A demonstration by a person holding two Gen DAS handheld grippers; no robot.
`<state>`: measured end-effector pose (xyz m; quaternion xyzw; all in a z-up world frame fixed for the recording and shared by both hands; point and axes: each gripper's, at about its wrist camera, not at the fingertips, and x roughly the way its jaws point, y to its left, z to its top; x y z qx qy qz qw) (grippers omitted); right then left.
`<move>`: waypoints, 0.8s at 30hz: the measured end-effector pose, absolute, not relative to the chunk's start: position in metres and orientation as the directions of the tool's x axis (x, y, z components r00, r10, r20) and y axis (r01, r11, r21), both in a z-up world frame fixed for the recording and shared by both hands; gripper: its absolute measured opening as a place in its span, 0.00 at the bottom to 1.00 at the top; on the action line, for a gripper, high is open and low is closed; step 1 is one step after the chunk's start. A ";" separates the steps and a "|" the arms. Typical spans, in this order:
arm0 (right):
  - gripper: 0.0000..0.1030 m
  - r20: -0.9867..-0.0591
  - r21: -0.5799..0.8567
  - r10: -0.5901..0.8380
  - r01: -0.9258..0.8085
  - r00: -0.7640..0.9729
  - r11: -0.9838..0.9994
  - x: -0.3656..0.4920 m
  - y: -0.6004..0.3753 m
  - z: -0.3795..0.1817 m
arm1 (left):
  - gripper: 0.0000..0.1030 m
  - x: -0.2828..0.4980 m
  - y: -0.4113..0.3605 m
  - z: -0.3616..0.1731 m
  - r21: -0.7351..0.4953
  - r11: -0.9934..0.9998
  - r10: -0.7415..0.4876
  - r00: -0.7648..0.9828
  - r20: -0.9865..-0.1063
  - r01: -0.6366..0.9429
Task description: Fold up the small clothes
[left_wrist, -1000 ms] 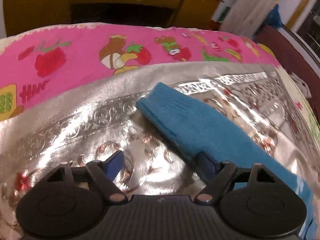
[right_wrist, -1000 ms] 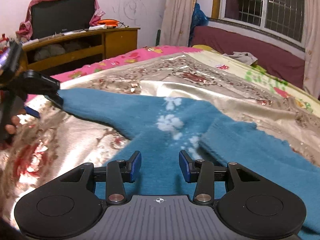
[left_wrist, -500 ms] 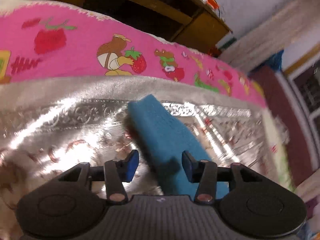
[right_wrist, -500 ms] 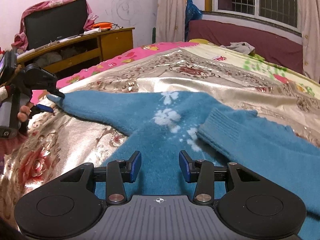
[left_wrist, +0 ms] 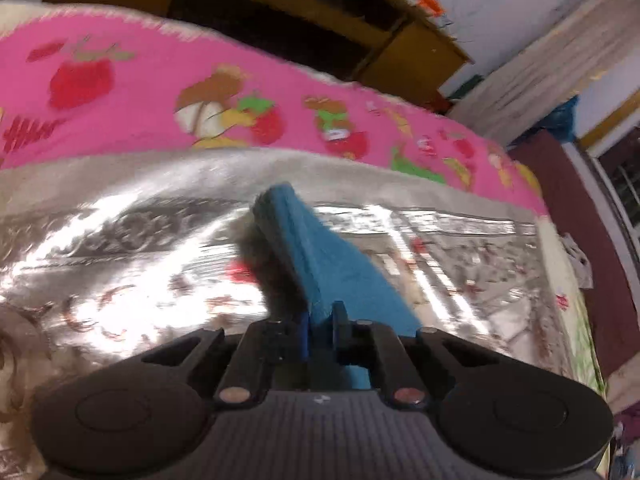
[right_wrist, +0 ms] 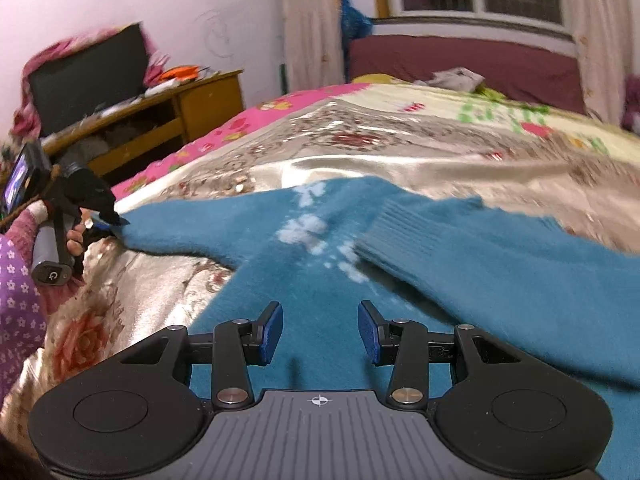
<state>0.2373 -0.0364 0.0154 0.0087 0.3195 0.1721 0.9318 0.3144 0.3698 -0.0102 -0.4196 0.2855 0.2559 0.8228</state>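
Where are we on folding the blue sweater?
Done: one sleeve already lies folded across the blue sweater. In hand: the left tongs are shut on the other sleeve's cuff. The right tongs hover open over the body. Left: fold that sleeve in, then fold the body on the satin cover.

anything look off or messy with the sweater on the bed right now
Nothing damaged or spilled. The blue sweater lies unfolded on the shiny bedspread, one sleeve crossing its front, the other pinched in the left gripper. The right gripper is open above it.
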 end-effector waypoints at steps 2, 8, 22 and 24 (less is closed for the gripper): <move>0.40 -0.594 0.157 0.323 -0.287 0.736 0.945 0.230 -0.049 0.014 | 0.13 0.316 0.357 0.002 -0.565 0.555 0.155 0.743 -0.651 -0.611; 0.40 -0.583 0.205 0.297 -0.218 0.756 0.954 0.212 -0.076 0.012 | 0.13 0.328 0.275 0.058 -0.687 0.658 -0.123 0.855 -0.504 -0.310; 0.40 -0.606 0.246 0.153 0.001 0.781 0.969 0.185 -0.182 0.011 | 0.31 0.343 -0.040 0.057 -0.621 0.741 -0.650 0.509 -0.565 0.256; 0.40 -0.609 0.251 0.130 0.034 0.783 0.967 0.182 -0.198 0.012 | 0.36 0.335 -0.047 0.044 -0.582 0.775 -0.617 0.490 -0.616 0.245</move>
